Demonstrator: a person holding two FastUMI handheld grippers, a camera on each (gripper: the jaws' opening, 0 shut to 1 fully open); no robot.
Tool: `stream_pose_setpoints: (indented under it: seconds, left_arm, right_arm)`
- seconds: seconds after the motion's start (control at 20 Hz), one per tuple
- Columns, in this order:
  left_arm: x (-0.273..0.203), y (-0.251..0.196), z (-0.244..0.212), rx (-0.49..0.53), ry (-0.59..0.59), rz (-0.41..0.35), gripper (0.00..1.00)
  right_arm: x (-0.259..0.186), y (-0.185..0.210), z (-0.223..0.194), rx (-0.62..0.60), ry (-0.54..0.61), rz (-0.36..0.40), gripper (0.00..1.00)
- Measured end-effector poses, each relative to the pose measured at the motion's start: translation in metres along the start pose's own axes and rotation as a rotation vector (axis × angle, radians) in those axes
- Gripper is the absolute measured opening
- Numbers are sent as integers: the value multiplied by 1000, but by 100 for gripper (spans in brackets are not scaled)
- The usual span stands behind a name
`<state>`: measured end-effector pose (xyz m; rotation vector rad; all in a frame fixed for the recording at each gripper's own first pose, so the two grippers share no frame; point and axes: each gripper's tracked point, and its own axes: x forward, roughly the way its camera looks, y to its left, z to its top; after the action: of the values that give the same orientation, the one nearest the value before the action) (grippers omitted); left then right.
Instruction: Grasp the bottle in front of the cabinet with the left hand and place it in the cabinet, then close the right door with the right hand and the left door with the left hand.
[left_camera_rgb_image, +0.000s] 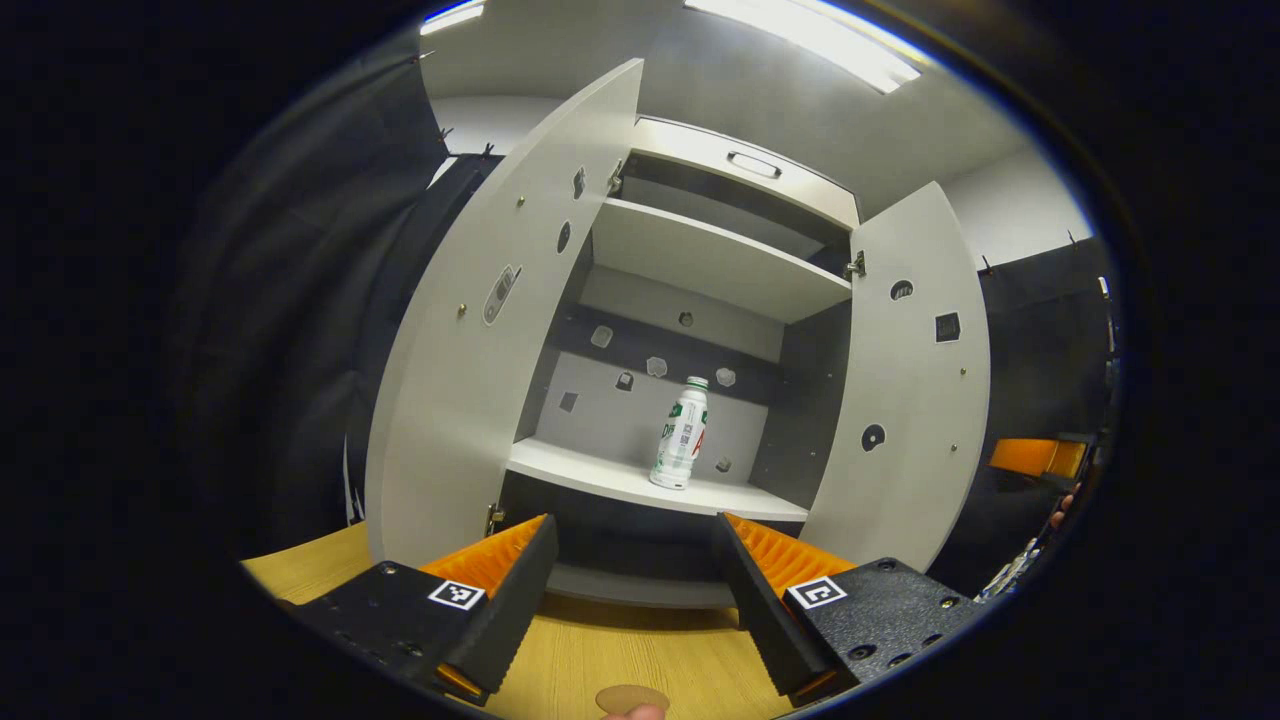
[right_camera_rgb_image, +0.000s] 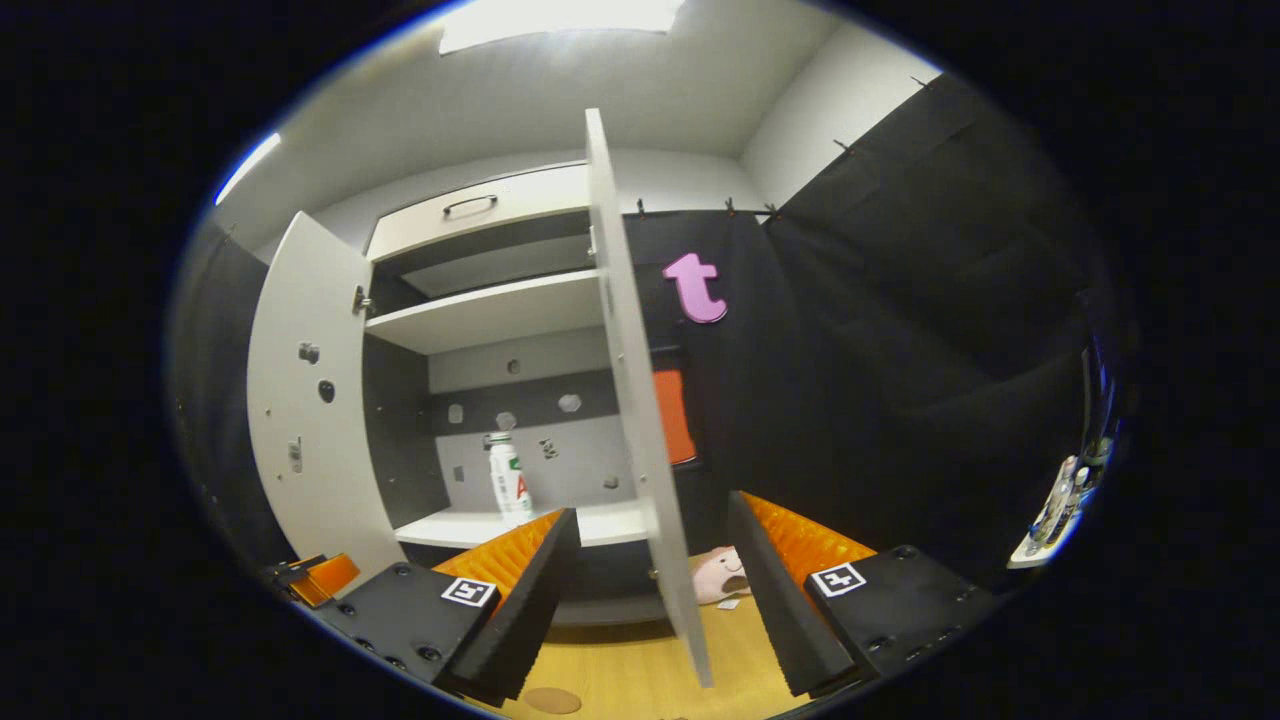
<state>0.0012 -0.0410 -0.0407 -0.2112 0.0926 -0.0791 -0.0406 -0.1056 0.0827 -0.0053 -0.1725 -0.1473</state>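
1. The left hand-held gripper (left_camera_rgb_image: 635, 590) is released: its two fingers stand wide apart with nothing between them, low over the wooden tabletop (left_camera_rgb_image: 640, 660) and facing the open cabinet (left_camera_rgb_image: 700, 270).
2. The right hand-held gripper (right_camera_rgb_image: 650, 600) is likewise spread and grasps nothing; the edge of the right door (right_camera_rgb_image: 640, 420) runs down through the gap between its fingers, though whether either finger touches the door cannot be told.
3. In the left gripper view the bottle (left_camera_rgb_image: 681, 433) stands upright on the cabinet's lower shelf (left_camera_rgb_image: 600, 478), a little right of the shelf's middle and close to its front edge, well clear of both doors.
4. In the right gripper view the same bottle (right_camera_rgb_image: 508, 480) shows on the lower shelf (right_camera_rgb_image: 450, 525), just above the tip of that gripper's left finger.
5. Both doors are open: the left door (left_camera_rgb_image: 500, 330) swings out at the left of the cabinet, and the right door (left_camera_rgb_image: 905, 390) swings out at the right.
6. An upper shelf (left_camera_rgb_image: 700, 260) sits above the bottle, and a drawer front with a handle (left_camera_rgb_image: 753, 165) tops the cabinet.
7. A small pink soft toy (right_camera_rgb_image: 722, 577) lies on the tabletop behind the right door, near the black cloth wall (right_camera_rgb_image: 900, 330).
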Motion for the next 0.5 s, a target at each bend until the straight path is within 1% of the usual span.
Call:
stream_pose_setpoints:
  seconds: [0.1, 0.2, 0.35, 0.45, 0.5]
  left_arm:
    - [-3, -1, -2, -12, 12, -11, 95]
    - [-5, 2, -1, -10, 11, -5, 95]
    - [-9, 6, 0, 5, 16, 2, 95]
    - [-13, 9, 3, 10, 9, 11, 95]
    - [-14, 11, 5, 9, 5, 19, 95]
  right_arm:
    - [12, -31, 22, -24, -31, -68, 98]
    - [24, -56, 43, -30, -44, -107, 98]
    - [48, -67, 63, -43, -54, -107, 98]
    - [65, -79, 67, -52, -44, -123, 98]
    - [71, -79, 67, -53, -38, -115, 98]
